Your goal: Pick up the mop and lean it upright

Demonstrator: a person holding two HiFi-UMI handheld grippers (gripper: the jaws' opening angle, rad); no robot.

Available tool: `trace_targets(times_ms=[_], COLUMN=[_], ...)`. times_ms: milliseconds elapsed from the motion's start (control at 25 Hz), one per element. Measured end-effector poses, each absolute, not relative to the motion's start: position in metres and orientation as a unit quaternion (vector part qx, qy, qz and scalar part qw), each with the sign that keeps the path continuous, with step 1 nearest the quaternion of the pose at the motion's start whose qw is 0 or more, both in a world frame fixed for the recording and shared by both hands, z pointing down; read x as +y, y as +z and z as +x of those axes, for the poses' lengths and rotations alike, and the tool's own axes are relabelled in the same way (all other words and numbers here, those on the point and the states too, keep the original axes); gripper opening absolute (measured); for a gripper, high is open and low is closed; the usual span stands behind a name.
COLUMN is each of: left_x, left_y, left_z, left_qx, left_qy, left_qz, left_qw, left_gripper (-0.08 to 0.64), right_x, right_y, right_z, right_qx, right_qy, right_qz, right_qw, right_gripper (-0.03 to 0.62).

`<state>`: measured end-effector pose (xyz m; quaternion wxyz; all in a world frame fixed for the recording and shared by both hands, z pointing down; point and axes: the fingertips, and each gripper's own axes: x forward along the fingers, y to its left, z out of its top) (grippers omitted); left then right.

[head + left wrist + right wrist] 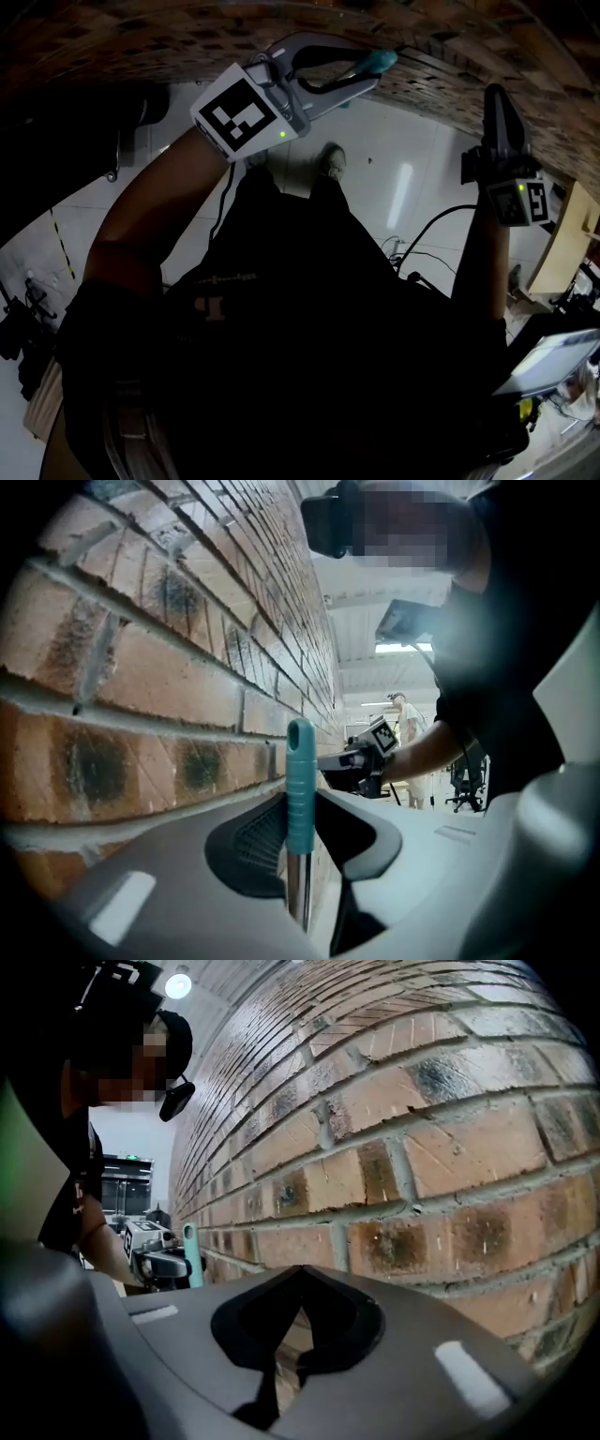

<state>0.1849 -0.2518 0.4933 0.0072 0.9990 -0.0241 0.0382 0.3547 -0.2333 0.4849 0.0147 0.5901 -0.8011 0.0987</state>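
The mop (300,785) is held by its teal handle end in the left gripper (361,75), whose jaws are clenched on the shaft just below the rounded tip. The handle is carried upright, tip uppermost, which suits a task that asks for it to be leaned rather than laid down. A grip this high on the shaft is judged to give good control over the tilt of the whole length below. The mop head is not shown in any view, so whether it rests on the floor (403,159) cannot be told.

The handle is kept just beside the brick wall (141,667), which is taken to be the surface against which it is to be propped. Contact between tip and bricks cannot be made out.

The right gripper (495,94) is held apart from the left, further along the same wall, with its jaws pressed together on nothing. It is judged to be parked out of the way, since one grip is enough for the shaft. What remains is for the tip to be set against the bricks and released.
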Motion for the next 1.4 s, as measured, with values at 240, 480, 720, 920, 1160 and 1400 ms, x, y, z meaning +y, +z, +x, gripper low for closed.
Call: trace_targets(times_ms=[240, 480, 720, 920, 1160, 1400], left_x=[-0.232, -0.239, -0.239, -0.239, -0.261, -0.300], left_y=[0.481, 0.487, 0.503, 0.529, 0.552, 0.560], left_z=[0.186, 0.187, 0.189, 0.189, 0.185, 0.176], left_qx=[-0.010, -0.014, -0.013, -0.012, -0.054, -0.147], left_qy=[0.030, 0.037, 0.040, 0.072, 0.075, 0.086], left_qz=[0.999, 0.999, 0.999, 0.997, 0.995, 0.984], left_qw=[0.034, 0.020, 0.006, 0.003, 0.024, 0.043], left_gripper=[0.092, 0.092, 0.092, 0.092, 0.094, 0.094], right_x=[-0.238, -0.239, -0.240, -0.240, -0.242, -0.243], right_y=[0.476, 0.474, 0.474, 0.474, 0.476, 0.475], right_z=[0.354, 0.352, 0.354, 0.355, 0.352, 0.351], right_qx=[-0.802, -0.803, -0.803, -0.801, -0.803, -0.803], right_qy=[0.094, 0.092, 0.093, 0.095, 0.098, 0.099], right_qz=[0.590, 0.589, 0.589, 0.591, 0.588, 0.588], right_qw=[0.007, 0.009, 0.009, 0.009, 0.012, 0.013], right_gripper=[0.015, 0.015, 0.015, 0.015, 0.015, 0.015])
